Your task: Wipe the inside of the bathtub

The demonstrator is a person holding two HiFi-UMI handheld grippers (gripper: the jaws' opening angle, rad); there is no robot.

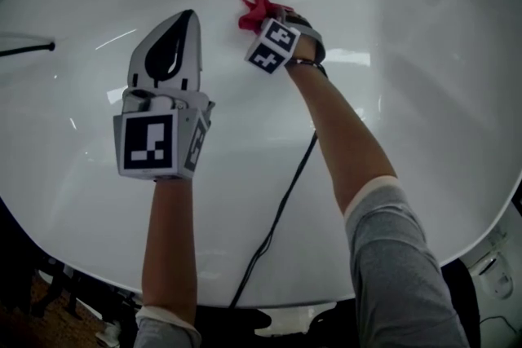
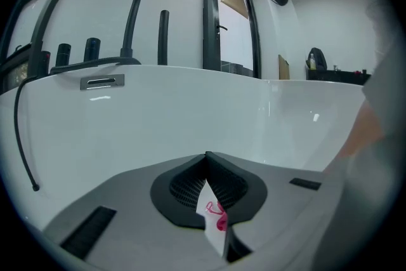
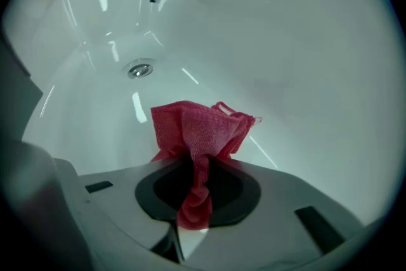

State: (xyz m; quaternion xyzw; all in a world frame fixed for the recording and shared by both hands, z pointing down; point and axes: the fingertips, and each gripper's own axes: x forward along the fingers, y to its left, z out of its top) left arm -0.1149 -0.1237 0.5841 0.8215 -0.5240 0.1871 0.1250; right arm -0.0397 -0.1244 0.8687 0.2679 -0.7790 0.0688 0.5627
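Bathtub [image 1: 424, 94] surface curved white beneath both tools. The right gripper [image 1: 265, 19] was clamped on a bunched red cloth [image 1: 254, 4], holding it at the tub's inner wall toward the far side. The cloth fanned out just beyond the jaws. The drain [image 3: 140, 69] sat well apart from it on the tub floor. The left gripper [image 1: 186, 16] hung to the left, clear of the cloth, its jaws together on nothing. A black cable [image 1: 277, 216] ran from the near rim toward the right gripper.
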